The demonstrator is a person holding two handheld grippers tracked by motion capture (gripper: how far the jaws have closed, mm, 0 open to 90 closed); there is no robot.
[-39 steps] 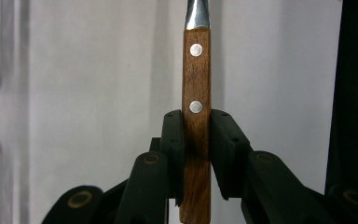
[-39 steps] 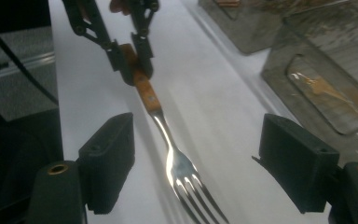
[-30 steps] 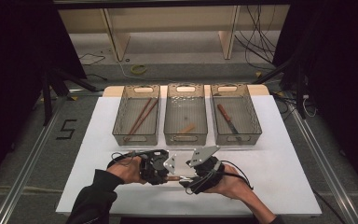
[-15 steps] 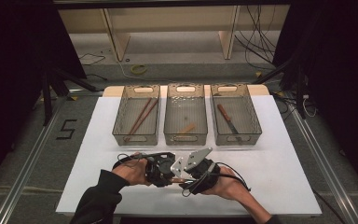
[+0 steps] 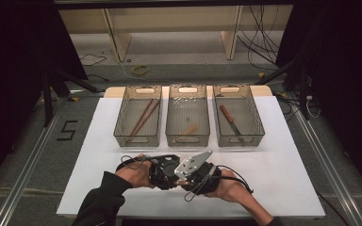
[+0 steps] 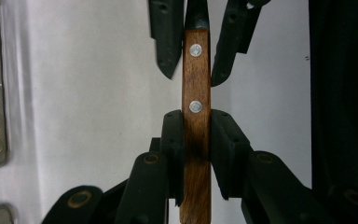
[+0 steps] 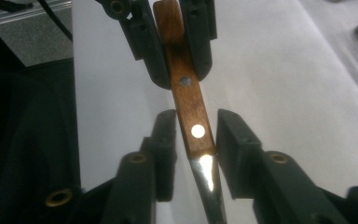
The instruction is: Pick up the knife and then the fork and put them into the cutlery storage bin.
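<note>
Firmly, left gripper (image 6: 196, 135) clamps knife (image 6: 196, 116) handle.

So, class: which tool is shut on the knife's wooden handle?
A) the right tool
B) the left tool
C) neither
B: in the left gripper view the left tool presses both sides of the knife handle, while the right tool shows gaps around it.

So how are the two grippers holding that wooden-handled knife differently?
The left gripper has its jaws shut tight against the knife's wooden handle, near its butt end. The right gripper sits farther along, where the handle meets the metal blade, and its jaws stand apart, with gaps either side of the knife. The right gripper carries a grey three-cornered plate; none is visible on the left. Both face each other over the white table.
</note>
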